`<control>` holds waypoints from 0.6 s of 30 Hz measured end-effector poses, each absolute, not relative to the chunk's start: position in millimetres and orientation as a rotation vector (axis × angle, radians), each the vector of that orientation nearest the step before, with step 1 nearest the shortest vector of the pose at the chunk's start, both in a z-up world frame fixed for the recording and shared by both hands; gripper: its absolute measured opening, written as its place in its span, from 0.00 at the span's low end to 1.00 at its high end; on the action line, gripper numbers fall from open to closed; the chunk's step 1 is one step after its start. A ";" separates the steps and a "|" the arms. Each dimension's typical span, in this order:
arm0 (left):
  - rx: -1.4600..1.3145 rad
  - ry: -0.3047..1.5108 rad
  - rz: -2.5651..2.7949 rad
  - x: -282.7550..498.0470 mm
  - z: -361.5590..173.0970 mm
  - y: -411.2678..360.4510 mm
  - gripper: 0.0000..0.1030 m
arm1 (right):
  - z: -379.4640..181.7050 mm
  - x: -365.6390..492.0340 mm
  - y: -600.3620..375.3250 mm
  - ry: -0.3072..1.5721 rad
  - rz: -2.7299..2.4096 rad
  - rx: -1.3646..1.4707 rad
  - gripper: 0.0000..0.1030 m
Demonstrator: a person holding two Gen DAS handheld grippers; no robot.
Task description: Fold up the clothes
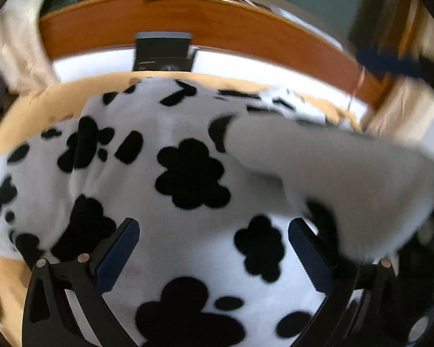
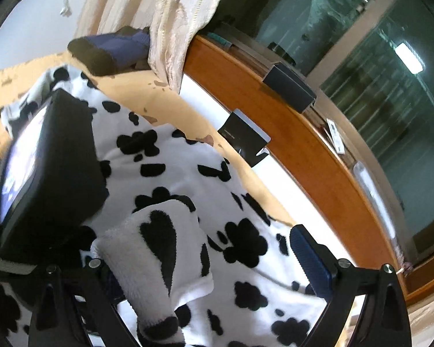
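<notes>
Both claws are seen spread wide and empty over a cow-print fleece garment (image 1: pixel 188 173) laid flat on the tan bedcover (image 1: pixel 23 115): the left gripper (image 1: pixel 214 254) hangs above its middle, the right gripper (image 2: pixel 205 266) above a sleeve (image 2: pixel 159 248) turned over the body. That sleeve, at 6 o'clock in the right view, appears laid inward as a first fold.

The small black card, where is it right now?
In the right wrist view, the black card leans at the back of the bed, against the wooden headboard, just beyond the cow-print fleece.
</notes>
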State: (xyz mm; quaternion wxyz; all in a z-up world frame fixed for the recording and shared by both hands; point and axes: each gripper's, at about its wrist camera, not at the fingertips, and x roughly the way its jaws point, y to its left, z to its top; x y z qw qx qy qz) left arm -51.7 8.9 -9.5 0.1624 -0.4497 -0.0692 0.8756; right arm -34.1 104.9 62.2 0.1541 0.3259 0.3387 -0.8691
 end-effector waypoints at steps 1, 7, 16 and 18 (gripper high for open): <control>-1.281 -0.252 2.492 -52.3 -9.0 5.3 1.00 | 62.8 -34.5 107.0 0.931 -2.496 0.952 0.96; -1.335 -0.336 2.618 -56.0 -13.3 -18.5 1.00 | 64.9 -44.6 132.3 0.636 -2.543 1.057 0.96; -1.386 -0.370 2.574 -54.3 -18.0 -37.4 1.00 | 88.3 -3.0 158.0 0.781 -2.647 0.800 0.96; -1.359 -0.333 2.571 -44.4 -13.0 -34.0 1.00 | 92.7 0.8 155.4 0.846 -2.667 0.745 0.96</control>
